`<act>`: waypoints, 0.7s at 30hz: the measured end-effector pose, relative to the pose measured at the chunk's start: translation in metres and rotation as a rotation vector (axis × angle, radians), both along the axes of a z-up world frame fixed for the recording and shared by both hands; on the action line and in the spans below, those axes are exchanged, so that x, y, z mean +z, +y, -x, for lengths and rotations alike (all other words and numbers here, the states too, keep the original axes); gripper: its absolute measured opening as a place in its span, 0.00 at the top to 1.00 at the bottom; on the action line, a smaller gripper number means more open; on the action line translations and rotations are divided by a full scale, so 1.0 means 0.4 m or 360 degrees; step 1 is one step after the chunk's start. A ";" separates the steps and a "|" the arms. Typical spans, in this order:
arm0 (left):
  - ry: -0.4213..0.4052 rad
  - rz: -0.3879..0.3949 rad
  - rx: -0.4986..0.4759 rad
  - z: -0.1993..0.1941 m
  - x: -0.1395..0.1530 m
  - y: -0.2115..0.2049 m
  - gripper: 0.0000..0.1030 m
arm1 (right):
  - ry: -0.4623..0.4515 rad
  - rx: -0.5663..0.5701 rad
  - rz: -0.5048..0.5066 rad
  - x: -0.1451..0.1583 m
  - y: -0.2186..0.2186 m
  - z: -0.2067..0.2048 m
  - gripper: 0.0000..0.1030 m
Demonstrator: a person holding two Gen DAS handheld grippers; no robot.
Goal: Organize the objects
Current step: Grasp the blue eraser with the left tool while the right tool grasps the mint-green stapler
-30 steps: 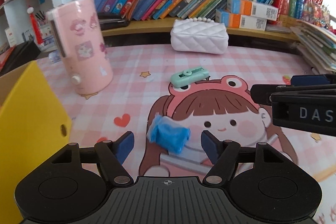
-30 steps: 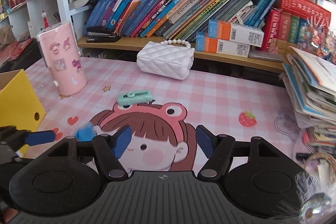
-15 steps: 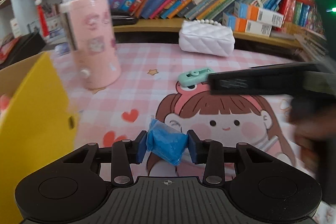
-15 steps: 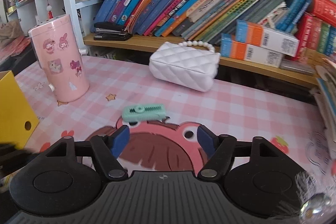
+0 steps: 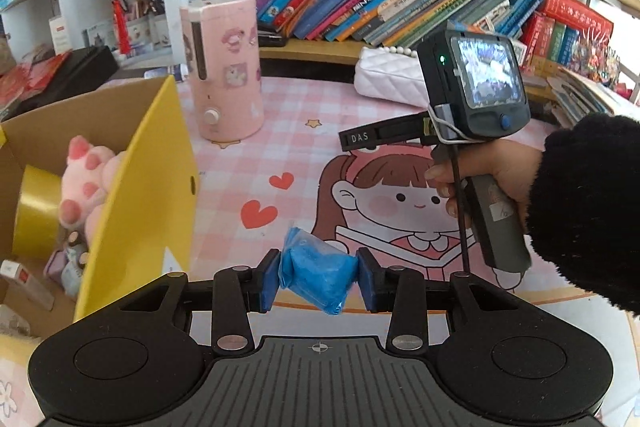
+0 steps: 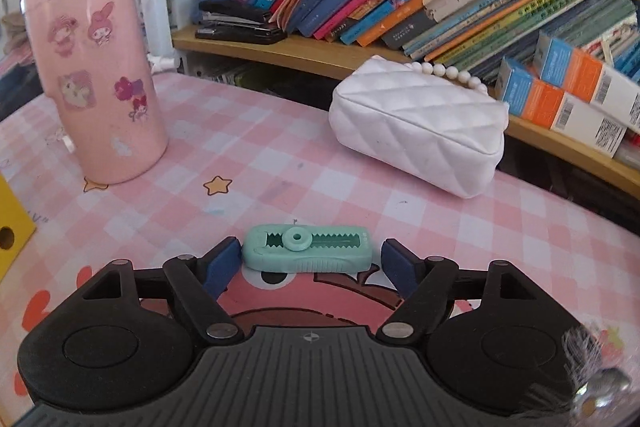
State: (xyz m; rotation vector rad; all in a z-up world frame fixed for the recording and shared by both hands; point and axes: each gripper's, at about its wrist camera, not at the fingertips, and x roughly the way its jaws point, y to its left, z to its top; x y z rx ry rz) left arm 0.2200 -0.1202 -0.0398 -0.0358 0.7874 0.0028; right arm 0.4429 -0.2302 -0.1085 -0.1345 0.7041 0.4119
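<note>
My left gripper [image 5: 318, 277] is shut on a crumpled blue packet [image 5: 316, 273] and holds it above the pink mat, just right of the open yellow box [image 5: 156, 183]. The box holds a pink plush toy [image 5: 86, 183], a gold tape roll [image 5: 34, 211] and small items. My right gripper [image 6: 310, 263] is open, low over the mat, with a mint green correction tape [image 6: 306, 253] between its fingers, not gripped. The right gripper's body and the hand holding it show in the left wrist view [image 5: 472, 131].
A pink sticker-covered humidifier [image 6: 94, 71] stands on the mat at the left. A white quilted purse [image 6: 416, 131] lies by the shelf edge. A wooden shelf [image 6: 304, 55] of leaning books and a black stapler [image 6: 240, 25] runs behind. Stacked papers [image 5: 580, 95] lie far right.
My left gripper closed on the blue packet and lifted it toward the yellow box. My right gripper moved forward and down until the mint correction tape sits between its open fingers.
</note>
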 end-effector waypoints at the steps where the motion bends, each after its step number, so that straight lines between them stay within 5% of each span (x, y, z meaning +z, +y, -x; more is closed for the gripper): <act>1: -0.0007 0.0003 0.0004 0.005 0.004 0.001 0.63 | -0.0008 0.0004 -0.0002 0.000 0.000 0.000 0.35; 9: -0.0038 0.0024 0.0005 0.043 0.020 0.004 0.63 | -0.0023 -0.0034 -0.0073 0.039 -0.019 0.050 0.36; 21: -0.0077 0.0092 -0.0073 0.140 0.048 0.014 0.63 | -0.0073 -0.0053 -0.0135 0.182 -0.082 0.303 0.36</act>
